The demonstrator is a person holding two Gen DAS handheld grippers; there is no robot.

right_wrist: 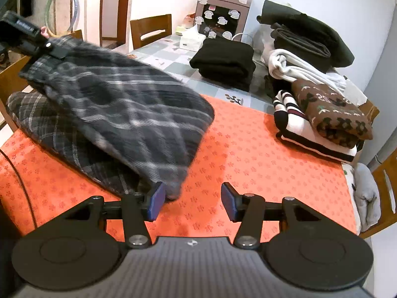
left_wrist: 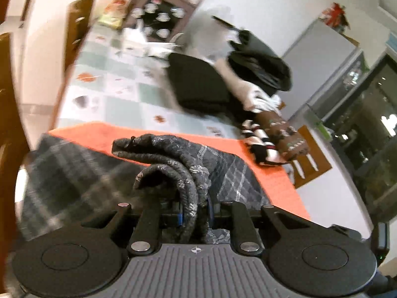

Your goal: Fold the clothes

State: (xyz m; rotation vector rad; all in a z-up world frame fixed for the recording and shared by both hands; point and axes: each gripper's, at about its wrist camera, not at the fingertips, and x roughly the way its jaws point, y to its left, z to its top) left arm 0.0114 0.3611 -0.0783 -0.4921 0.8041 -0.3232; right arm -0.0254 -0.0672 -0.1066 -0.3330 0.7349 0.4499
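Note:
A dark grey plaid garment (right_wrist: 124,104) lies on the orange mat (right_wrist: 248,149), folded over itself. My left gripper (left_wrist: 194,213) is shut on a bunched edge of the plaid garment (left_wrist: 173,154). In the right wrist view the left gripper (right_wrist: 53,48) holds that edge lifted at the far left, so the upper layer hangs slanting above the lower one. My right gripper (right_wrist: 193,202) stands open low over the mat. Its left pad (right_wrist: 156,201) is beside the garment's near corner, and nothing lies between the pads.
Folded clothes stand at the back right: a black pile (right_wrist: 223,59), a brown patterned sweater (right_wrist: 332,116) on a striped one (right_wrist: 292,124), white and dark items (right_wrist: 305,34) behind. A tissue box (right_wrist: 191,41), wooden chairs (right_wrist: 151,29) and a grey cloth (right_wrist: 367,193) border the table.

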